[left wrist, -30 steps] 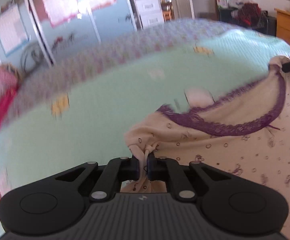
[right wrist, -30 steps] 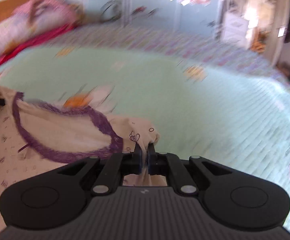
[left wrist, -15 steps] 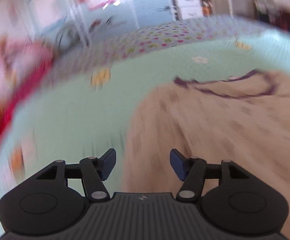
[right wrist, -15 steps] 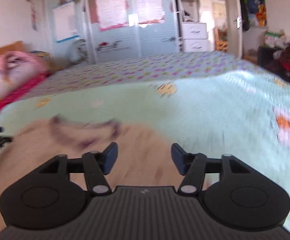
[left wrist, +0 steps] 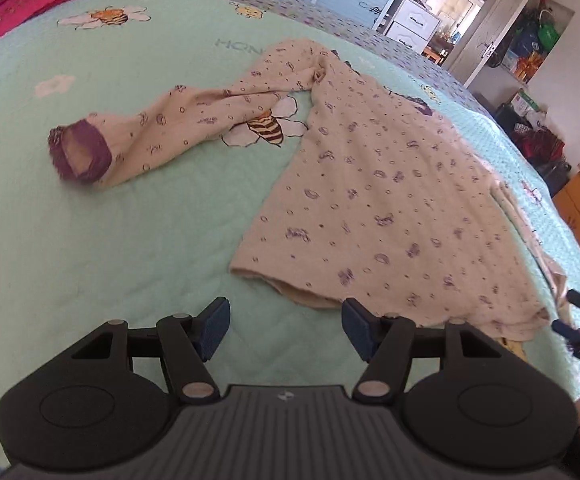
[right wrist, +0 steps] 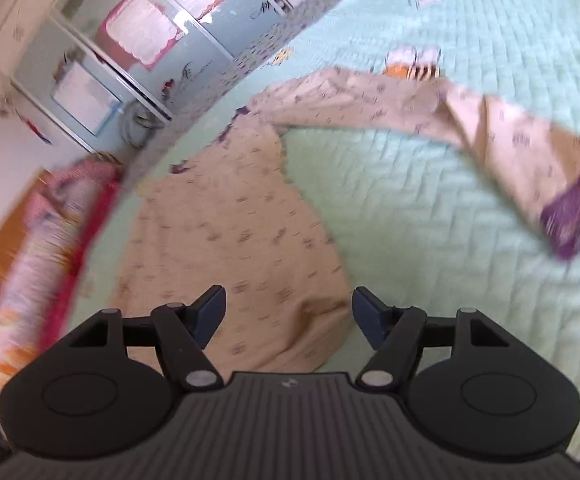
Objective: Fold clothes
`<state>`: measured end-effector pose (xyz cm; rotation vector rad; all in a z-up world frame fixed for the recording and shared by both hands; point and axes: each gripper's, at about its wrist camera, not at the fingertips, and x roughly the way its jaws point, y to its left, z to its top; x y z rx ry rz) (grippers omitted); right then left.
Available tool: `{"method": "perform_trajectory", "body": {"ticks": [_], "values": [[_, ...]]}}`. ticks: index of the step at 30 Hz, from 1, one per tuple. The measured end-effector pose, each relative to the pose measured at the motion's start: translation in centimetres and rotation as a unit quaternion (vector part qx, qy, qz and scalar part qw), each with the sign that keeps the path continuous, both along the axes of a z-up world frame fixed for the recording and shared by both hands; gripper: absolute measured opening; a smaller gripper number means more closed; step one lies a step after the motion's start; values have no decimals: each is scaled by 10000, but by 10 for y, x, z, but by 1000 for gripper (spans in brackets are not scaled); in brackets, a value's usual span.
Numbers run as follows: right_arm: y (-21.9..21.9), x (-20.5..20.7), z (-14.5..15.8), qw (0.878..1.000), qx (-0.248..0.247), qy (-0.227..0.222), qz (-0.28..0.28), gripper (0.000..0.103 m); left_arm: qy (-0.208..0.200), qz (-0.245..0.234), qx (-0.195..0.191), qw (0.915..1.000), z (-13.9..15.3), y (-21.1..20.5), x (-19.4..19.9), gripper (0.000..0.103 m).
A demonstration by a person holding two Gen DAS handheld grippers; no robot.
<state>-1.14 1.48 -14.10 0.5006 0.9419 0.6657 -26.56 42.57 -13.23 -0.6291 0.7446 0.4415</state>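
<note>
Released a second ago, both jaws now gape empty above the long-sleeved top (left wrist: 374,200) lying flat on the bed (left wrist: 109,240), its hem nearest the left gripper (left wrist: 285,330), the right gripper (right wrist: 287,314) seemingly over its far hem corner.

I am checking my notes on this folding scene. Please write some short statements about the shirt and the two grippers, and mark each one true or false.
1. The left gripper is open and holds nothing. True.
2. The cream long-sleeved shirt hangs in the air. False: it lies spread on the green quilt.
3. The sleeve cuff is purple. True.
4. The right gripper is shut on the shirt hem. False: its fingers stand apart, gripping nothing.
5. The sleeve is folded across the shirt body. False: it stretches out to the side.
</note>
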Motion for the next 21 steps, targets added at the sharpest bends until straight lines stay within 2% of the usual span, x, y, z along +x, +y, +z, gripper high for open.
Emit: {"method": "perform_trajectory", "body": {"ticks": [4,7,9,11,13,15,16,17,18,19,21], "values": [[-5,-1,-9,9995,-246,92,-201,71,-51,300,-429,9986,-5,4,3,65],[-18,6,-29,9954,266,681,-624,71,-182,719,-860,9935,-9,13,-4,69],[-24,12,-37,9899,643,950,-831,71,-372,1067,-1259,9856,-12,21,-4,73],[-23,16,-36,9874,755,1058,-903,71,-407,1190,-1361,9827,-11,25,-2,73],[-22,18,-24,9917,635,764,-810,71,-383,1206,-1331,9830,-7,25,-2,73],[-17,20,-3,9989,64,-35,-469,71,-319,1127,-1187,9860,-3,21,-6,73],[-11,19,8,9978,-374,-527,-159,71,-287,1087,-1115,9874,-1,19,-7,73],[-4,18,18,9912,-810,-1030,208,71,-253,1042,-1066,9885,-1,15,-10,73],[3,15,26,9779,-1244,-1533,691,70,-219,998,-1016,9896,0,12,-13,73],[12,11,32,9584,-1676,-1969,1211,70,-185,954,-968,9905,0,9,-15,73],[28,5,33,9068,-2468,-2626,2187,66,-167,909,-991,9908,-1,3,-18,73]]}}
